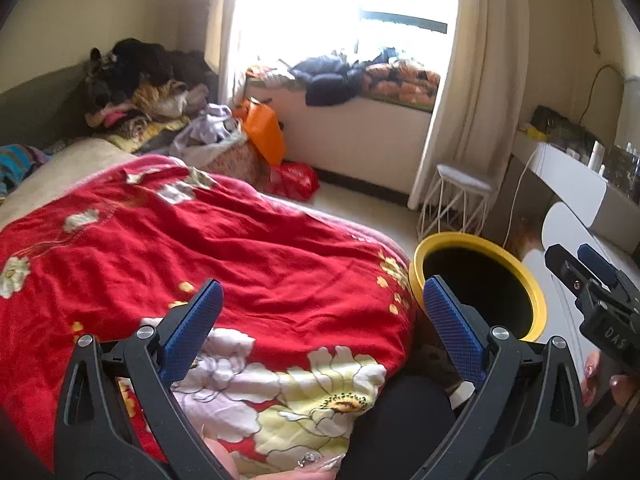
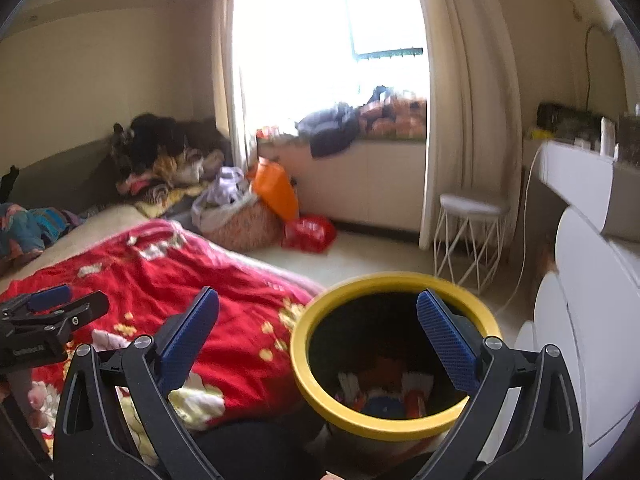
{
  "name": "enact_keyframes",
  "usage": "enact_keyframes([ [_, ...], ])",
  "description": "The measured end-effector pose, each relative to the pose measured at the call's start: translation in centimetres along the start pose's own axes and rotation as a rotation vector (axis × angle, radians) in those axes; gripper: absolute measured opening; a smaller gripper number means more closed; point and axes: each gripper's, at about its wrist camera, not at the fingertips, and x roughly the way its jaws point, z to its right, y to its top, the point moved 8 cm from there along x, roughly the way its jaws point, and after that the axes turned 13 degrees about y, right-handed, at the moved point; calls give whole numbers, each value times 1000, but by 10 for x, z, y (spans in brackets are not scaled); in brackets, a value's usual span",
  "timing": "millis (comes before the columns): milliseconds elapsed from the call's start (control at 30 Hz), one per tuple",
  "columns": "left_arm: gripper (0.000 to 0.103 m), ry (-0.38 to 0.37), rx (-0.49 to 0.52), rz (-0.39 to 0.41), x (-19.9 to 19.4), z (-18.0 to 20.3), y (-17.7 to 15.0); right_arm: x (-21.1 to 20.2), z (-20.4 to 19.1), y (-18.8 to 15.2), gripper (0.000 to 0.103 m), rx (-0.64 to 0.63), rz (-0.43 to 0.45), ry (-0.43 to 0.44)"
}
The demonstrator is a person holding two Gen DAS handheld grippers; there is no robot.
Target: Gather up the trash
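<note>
A bed (image 1: 60, 168) is carrying a red floral quilt (image 1: 208, 240); beside its foot, a yellow-rimmed bin (image 2: 394, 432) is standing on the floor, holding trash (image 2: 384, 394). The right gripper (image 2: 318, 334) is hovering over the bin, fingers released and empty; the left gripper (image 1: 320, 320) is hovering over the quilt, likewise released.

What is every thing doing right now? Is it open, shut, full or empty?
Left gripper: open, holding nothing.
Right gripper: open, holding nothing, above the bin.
Yellow-rimmed trash bin: upright, no lid, some trash at the bottom.
Curtain: pulled aside, window bright.
Red floral blanket: spread on the bed, rumpled.
White stool: upright, nothing on it.
</note>
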Motion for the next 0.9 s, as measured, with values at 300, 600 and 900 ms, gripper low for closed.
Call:
enact_keyframes([
  [300, 92, 26, -6, 114, -31, -17, 4, -33, -23, 10, 97, -52, 158, -10],
  [600, 92, 31, -10, 145, -34, -24, -4, -36, -27, 0, 97, -69, 190, -50],
  [900, 92, 26, -6, 143, -33, -23, -6, -28, -27, -9, 97, -55, 154, -47],
])
